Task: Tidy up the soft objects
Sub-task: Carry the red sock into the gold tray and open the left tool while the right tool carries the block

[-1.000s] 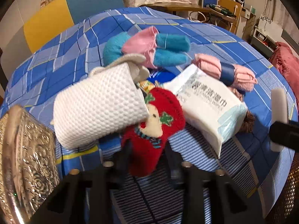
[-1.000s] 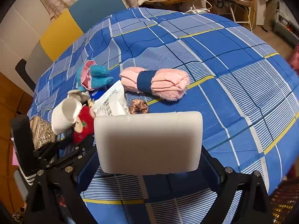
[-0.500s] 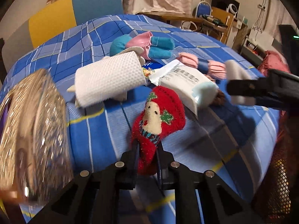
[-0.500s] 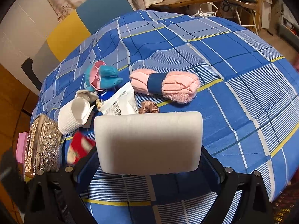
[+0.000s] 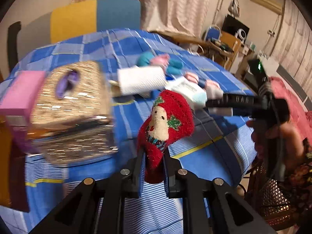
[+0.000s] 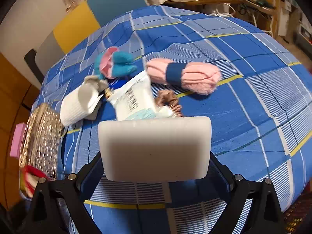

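A blue checked cloth (image 6: 243, 101) covered the table, behind it stood a yellow-and-blue chair (image 5: 93, 17) against a pale wall (image 6: 25, 19), with beige curtains (image 5: 175, 5) and a cluttered wooden desk (image 5: 228, 42) further back under warm, dim light.

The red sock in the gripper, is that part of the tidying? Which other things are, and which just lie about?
Part of the tidying:
red sock, clamped in the left gripper
white sponge, clamped in the right gripper
pink towel roll
white sock
teal and pink gloves

Just lying about:
wipes pack
silver box
pink block
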Available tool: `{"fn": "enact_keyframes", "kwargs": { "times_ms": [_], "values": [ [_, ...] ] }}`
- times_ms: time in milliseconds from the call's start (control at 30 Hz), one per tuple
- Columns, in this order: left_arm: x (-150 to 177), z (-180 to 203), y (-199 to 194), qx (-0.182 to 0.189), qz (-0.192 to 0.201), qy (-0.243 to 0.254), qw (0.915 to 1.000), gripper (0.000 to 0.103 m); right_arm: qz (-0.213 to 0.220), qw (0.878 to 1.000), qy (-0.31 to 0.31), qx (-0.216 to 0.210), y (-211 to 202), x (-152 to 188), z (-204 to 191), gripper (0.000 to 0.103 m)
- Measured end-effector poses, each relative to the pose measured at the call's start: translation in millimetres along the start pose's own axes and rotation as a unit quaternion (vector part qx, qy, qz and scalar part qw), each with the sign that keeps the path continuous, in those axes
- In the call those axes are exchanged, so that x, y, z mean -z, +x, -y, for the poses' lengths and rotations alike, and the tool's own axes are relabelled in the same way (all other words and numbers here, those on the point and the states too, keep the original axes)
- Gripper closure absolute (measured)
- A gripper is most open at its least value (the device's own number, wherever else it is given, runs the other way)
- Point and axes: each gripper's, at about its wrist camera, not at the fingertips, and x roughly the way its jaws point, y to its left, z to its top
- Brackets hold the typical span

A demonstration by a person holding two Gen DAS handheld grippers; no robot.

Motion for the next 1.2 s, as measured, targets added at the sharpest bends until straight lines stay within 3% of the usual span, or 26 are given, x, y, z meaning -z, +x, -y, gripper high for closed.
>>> {"fn": "enact_keyframes", "kwargs": {
  "times_ms": [200, 433, 700, 900, 1033, 1200],
  "values": [
    [-8, -57, -54, -0.027, 0.047, -0.05, 0.9973, 0.089, 0.041, 0.996, -0.069, 0.029, -10, 8, -26, 0.006],
    [-9, -157, -102, -0.107, 0.065, -0.105, 0.9865, 0.089, 0.061, 0.994, -0.094, 0.018, -21, 27, -51, 0.006],
    [-5, -271, -95, -0.176, 0.012, -0.147, 0.9733, 0.089, 0.058, 0.993, -0.102, 0.001, -31, 56, -81, 0.006],
    [-1, -357, -76, -0.205, -0.027, -0.217, 0.9542, 0.089, 0.066, 0.992, -0.109, -0.018, -52, 71, -109, 0.006],
    [-5, -400, -57, -0.227, -0.054, -0.247, 0.9405, 0.089, 0.073, 0.99, -0.117, -0.039, -71, 80, -134, 0.006],
    [-8, -431, -33, -0.24, -0.076, -0.256, 0.9332, 0.087, 0.077, 0.986, -0.135, -0.062, -88, 89, -169, 0.006]
  ]
}}
